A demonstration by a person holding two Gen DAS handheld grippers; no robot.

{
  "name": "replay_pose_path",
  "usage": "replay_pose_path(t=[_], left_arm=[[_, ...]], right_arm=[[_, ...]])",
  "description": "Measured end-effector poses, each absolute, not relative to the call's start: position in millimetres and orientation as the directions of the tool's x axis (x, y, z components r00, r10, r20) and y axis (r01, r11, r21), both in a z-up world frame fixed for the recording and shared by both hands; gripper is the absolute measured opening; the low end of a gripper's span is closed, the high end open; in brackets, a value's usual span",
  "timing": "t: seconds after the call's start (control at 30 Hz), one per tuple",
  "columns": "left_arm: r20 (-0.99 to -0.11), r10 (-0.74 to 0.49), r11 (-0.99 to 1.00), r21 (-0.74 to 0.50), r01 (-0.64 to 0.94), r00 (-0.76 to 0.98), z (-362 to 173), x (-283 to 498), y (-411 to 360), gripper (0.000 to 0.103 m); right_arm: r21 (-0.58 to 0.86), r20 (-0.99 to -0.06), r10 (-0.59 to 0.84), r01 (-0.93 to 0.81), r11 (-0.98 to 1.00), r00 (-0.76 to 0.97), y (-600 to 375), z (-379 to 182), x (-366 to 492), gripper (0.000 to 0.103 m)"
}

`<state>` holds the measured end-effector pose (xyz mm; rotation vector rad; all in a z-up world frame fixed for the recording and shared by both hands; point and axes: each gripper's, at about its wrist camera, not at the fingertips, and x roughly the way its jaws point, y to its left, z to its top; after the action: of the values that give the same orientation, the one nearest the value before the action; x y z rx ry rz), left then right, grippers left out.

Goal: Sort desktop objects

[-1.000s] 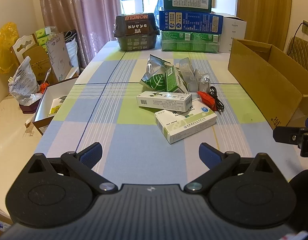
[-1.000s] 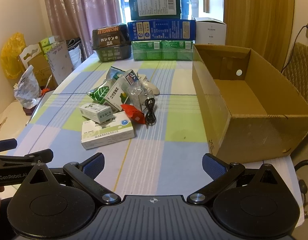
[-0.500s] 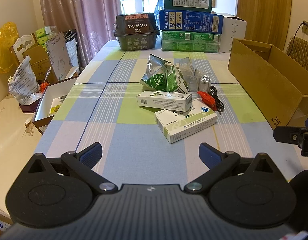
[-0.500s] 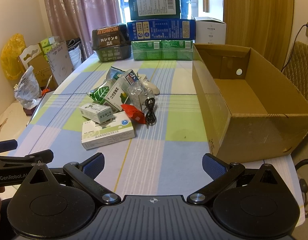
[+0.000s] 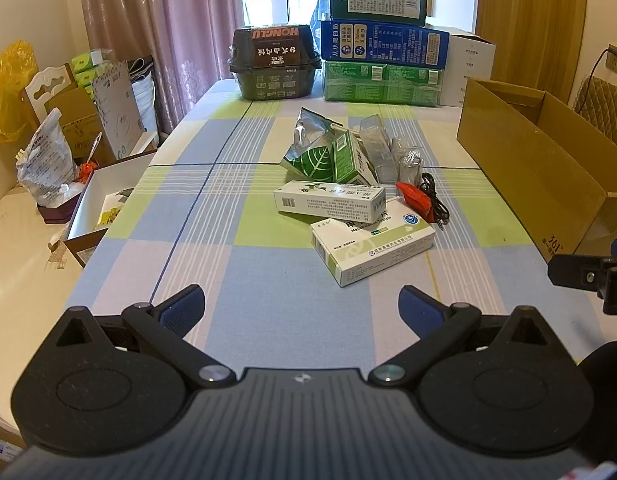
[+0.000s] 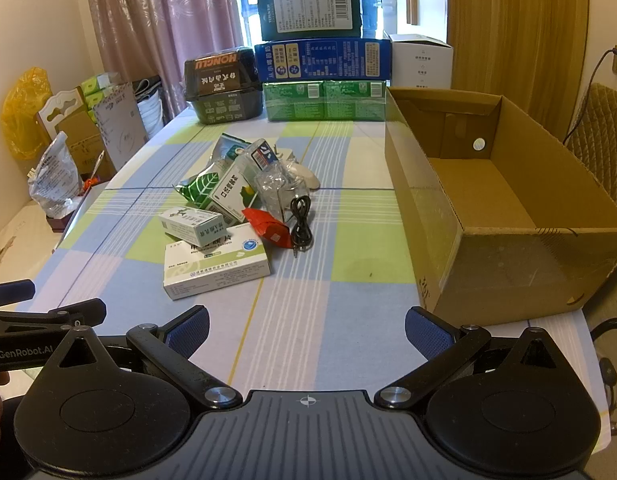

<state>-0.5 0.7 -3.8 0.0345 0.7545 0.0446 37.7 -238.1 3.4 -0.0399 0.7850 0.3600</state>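
Evidently nothing has been picked yet: the left gripper and the right gripper both hang low over the near end of the checked tablecloth with fingers spread wide and nothing between them. The clutter sits in one heap mid-table, and the nearest piece is the large white-and-green tablet box, with a smaller medicine box resting partly on its far edge. The open cardboard box stands empty just right of the heap and looks like the place to sort into. A sensible start is probably the small upper box, gripped across its narrow sides, so the tablet box beneath is not dragged and the red packet and black cable beside them stay put.
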Motion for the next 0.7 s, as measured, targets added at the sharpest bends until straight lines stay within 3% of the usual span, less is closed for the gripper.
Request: replay_pose_path(t=[0.7], left_arm=[[-0.685,0.056,0.998,0.043,-0.037,0.726,-4.0,-0.5,1.7,0.101]], right_arm=[[0.098,-0.698,0.305,-0.336,0.937,0.648,-239.0,3.5,37.8,0.101]])
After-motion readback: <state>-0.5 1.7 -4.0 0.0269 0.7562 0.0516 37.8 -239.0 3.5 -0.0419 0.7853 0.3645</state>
